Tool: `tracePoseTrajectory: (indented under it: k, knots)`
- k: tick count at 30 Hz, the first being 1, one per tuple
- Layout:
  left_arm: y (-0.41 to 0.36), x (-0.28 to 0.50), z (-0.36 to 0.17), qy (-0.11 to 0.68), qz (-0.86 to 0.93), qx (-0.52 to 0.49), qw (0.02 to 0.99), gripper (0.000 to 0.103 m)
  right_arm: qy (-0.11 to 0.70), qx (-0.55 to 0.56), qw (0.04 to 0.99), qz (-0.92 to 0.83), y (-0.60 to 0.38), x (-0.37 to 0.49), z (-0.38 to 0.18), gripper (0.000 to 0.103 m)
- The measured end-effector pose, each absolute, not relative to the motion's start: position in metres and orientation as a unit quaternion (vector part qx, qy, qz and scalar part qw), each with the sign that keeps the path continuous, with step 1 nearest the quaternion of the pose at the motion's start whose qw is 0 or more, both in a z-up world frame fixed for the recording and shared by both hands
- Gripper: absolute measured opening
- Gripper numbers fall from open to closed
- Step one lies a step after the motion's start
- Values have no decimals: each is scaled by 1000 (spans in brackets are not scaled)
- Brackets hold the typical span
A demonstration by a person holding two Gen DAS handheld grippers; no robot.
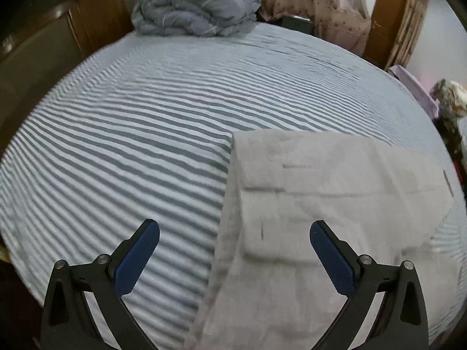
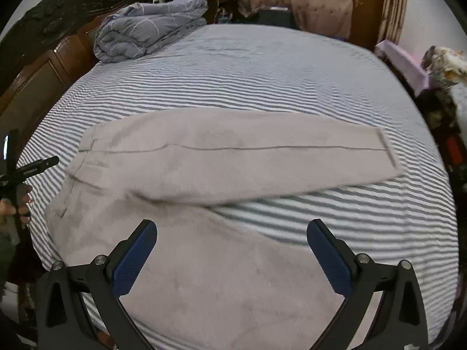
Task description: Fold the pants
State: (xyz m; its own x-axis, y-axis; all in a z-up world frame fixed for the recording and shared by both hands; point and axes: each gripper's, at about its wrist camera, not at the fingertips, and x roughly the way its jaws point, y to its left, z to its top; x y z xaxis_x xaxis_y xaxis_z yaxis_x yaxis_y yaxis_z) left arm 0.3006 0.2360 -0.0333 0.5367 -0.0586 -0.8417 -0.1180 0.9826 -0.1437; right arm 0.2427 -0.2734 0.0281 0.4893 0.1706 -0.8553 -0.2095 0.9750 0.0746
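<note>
Fold pants, opening stage. A pair of light grey pants [image 2: 210, 157] lies flat on a bed covered by a blue-and-white striped sheet [image 2: 262, 67], the waistband toward the headboard side at the left of the right wrist view and the two legs spread apart in a shallow V, one leg running across to its hem at the right, the other coming down toward the camera. No fold is visible yet, so the step in hand is judged to be the approach before the first grasp. The right tool [image 2: 232, 242] hangs over the nearer leg with its blue-padded fingers [image 2: 132, 258] spread wide and nothing between them. The left tool [image 1: 235, 243] hovers over the waistband end of the pants [image 1: 335, 180], straddling the garment's edge, likewise spread wide and empty; in the right wrist view it appears at the far left, held by a hand [image 2: 20, 204]. The next move probably calls for bringing one leg over onto the other: each tool would need to descend, pinch only the upper cloth layers, and keep the seams aligned so that the legs stack squarely. A folded grey-blue quilt [image 1: 195, 3] rests at the head of the bed, well apart from the work. No brand, label or legible writing is visible on the garment or the tools.
</note>
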Motion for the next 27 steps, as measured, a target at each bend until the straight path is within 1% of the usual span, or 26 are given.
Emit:
tracePoseTrajectory:
  k: [2,3,5,8,10,12,14,16,19,24,27]
  knots:
    - [244,320,-42,491,16,-111,864,95,499,-25,857,122,-268,267,21,101]
    - [249,332,-48,498,11,-119,859,95,506,-35,851,136,-263,284,16,100]
    - [253,349,-55,504,9,-124,855,90,512,-61,844,149,-254,310,10,100]
    - [256,373,-68,514,-11,-138,847,89,519,-72,833,177,-245,344,1,95]
    - [257,390,-74,519,-30,-146,842,89,525,-75,824,197,-239,375,-6,87]
    - [257,406,-81,521,-45,-147,840,89,534,-87,813,217,-229,403,-16,86]
    - [257,418,-87,521,-59,-146,839,89,546,-105,797,236,-218,430,-29,82]
    - [255,427,-93,521,-78,-152,836,89,561,-113,776,265,-206,456,-44,70]
    - [251,435,-95,510,-102,-141,842,89,568,-136,756,295,-190,486,-61,62]
    - [243,451,-97,498,-149,-121,846,89,566,-160,744,317,-175,520,-81,59]
    - [239,454,-97,495,-157,-105,848,89,599,-139,710,343,-170,534,-100,60]
